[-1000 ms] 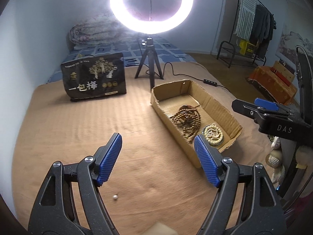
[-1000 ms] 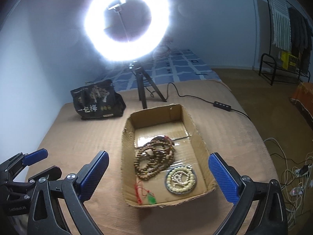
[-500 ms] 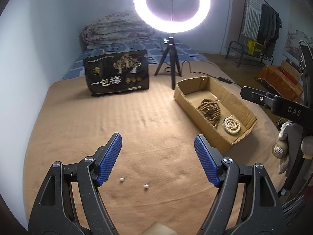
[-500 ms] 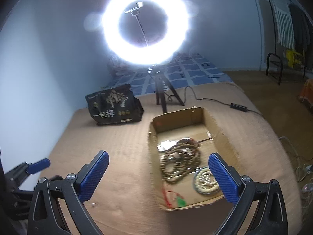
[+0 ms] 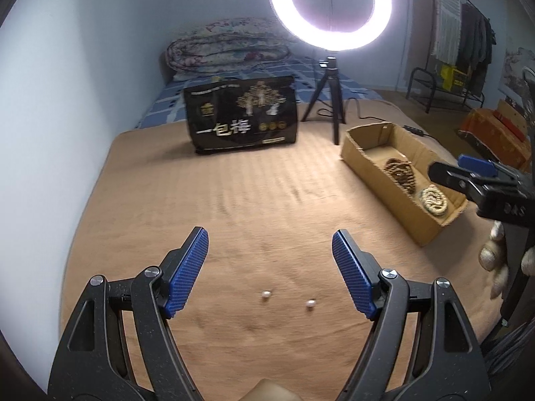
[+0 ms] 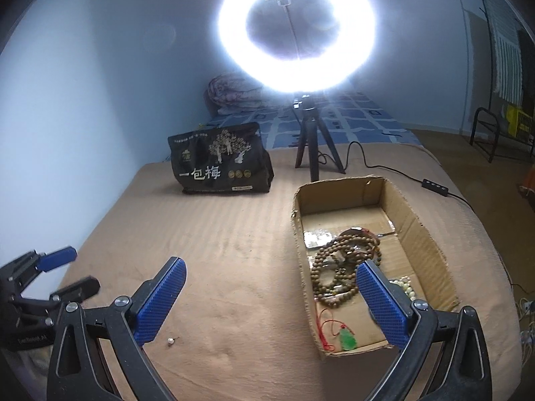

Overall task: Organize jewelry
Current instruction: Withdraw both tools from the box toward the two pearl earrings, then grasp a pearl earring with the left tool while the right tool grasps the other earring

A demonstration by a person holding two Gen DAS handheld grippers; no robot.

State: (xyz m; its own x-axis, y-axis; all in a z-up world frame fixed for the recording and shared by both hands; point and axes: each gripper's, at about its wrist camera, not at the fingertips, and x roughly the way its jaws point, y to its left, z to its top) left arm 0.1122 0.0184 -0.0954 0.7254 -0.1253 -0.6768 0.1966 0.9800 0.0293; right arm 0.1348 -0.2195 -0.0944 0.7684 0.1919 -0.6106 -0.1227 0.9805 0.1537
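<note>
Two small pearl earrings lie on the tan bed cover (image 5: 254, 207), one (image 5: 266, 294) left of the other (image 5: 311, 303), just under my left gripper (image 5: 270, 250), which stands open and empty. One earring (image 6: 171, 341) also shows in the right wrist view, below the left finger of my right gripper (image 6: 271, 284), open with nothing in it. The cardboard box (image 6: 431, 247) holds brown bead strands (image 6: 337, 267), a pale bead bracelet (image 6: 406, 287) partly hidden behind the right finger (image 6: 381, 304), and a green pendant on red cord (image 6: 347, 339). In the left wrist view the box (image 5: 394, 197) is at the right.
A black printed bag (image 5: 240, 113) stands at the back of the cover. A ring light (image 5: 331, 3) on a tripod stands behind the box, its cable (image 6: 394, 170) running right. A folded quilt (image 5: 227, 43) lies against the wall. A clothes rack (image 5: 464, 50) is far right.
Both views have swung left across the cover. The box has slid rightward in each, and the two earrings have come into sight between the left gripper's fingers. Both grippers stay open.
</note>
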